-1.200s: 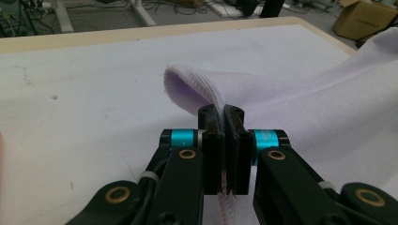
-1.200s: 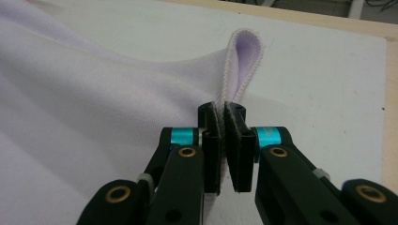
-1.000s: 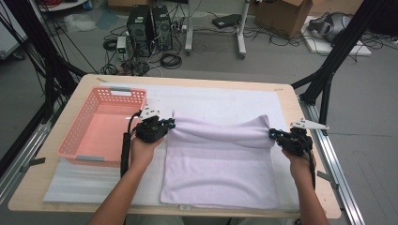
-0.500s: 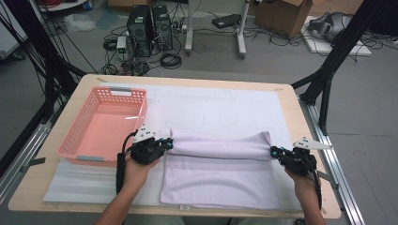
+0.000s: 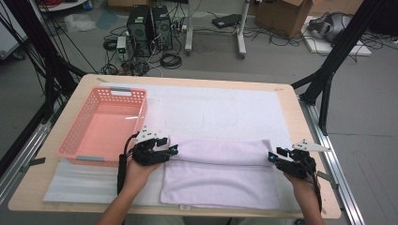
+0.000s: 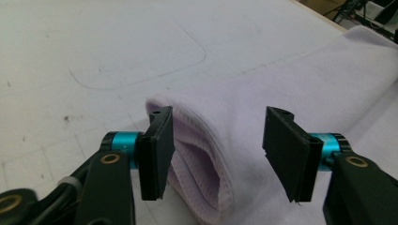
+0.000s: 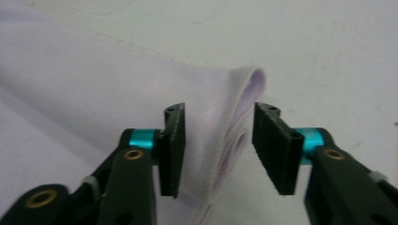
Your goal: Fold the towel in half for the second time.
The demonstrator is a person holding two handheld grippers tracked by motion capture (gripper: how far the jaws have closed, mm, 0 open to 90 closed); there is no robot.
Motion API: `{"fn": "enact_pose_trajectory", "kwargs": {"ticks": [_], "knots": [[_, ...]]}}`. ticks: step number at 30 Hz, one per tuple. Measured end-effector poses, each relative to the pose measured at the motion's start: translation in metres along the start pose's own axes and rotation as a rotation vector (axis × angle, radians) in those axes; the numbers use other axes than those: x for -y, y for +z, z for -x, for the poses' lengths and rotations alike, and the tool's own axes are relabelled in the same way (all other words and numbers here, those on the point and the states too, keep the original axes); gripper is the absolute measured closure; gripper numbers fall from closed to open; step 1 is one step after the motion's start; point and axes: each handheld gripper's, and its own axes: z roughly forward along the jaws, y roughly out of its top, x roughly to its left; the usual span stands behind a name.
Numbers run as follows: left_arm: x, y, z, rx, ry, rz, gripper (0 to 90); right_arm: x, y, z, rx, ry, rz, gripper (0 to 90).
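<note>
So the table (image 5: 307, 136) is a light wooden top, mostly covered by a white mat (image 5: 220, 108) with a faint rounded-rectangle outline drawn on it. A pink plastic basket (image 5: 101, 126) sits on the left side, and a thin white foam sheet (image 5: 80, 180) lies at the near left edge. Past the table there's a grey floor with two black computer towers (image 5: 150, 23), loads of tangled cables, cardboard boxes and black frame legs on both sides.

The lavender towel (image 5: 220, 176) lies flat on the near half of the mat, its far edge folded back over itself into a soft roll.

The left gripper (image 5: 162, 151) sits at the roll's left end, right beside the basket. Its jaws have just been opening and now stand well apart, with the folded towel end between them but neither pad pressing it, as the left gripper view shows. The right gripper (image 5: 278, 158) is at the roll's right end, jaws also just opened, straddling the folded corner with a visible gap on both sides. Neither has hold of anything.
</note>
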Motion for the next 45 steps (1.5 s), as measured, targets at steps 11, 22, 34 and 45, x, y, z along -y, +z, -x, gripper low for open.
{"fn": "enact_pose_trajectory", "kwargs": {"ticks": [11, 22, 34, 45], "knots": [[-0.011, 0.032, -0.017, -0.050, -0.071, -0.082, 41.8, -0.040, 0.045, 0.013, 0.003, 0.011, -0.087, 42.1], [-0.009, 0.010, 0.000, 0.032, 0.016, -0.020, 83.5, -0.022, 0.034, 0.010, -0.028, -0.028, -0.072, 83.5], [0.014, -0.026, 0.013, 0.110, 0.041, 0.079, 81.6, 0.004, -0.017, -0.019, -0.034, -0.078, 0.077, 82.8], [0.036, -0.043, 0.026, 0.114, 0.047, 0.088, 80.1, 0.024, -0.039, -0.034, -0.038, -0.088, 0.090, 82.4]]}}
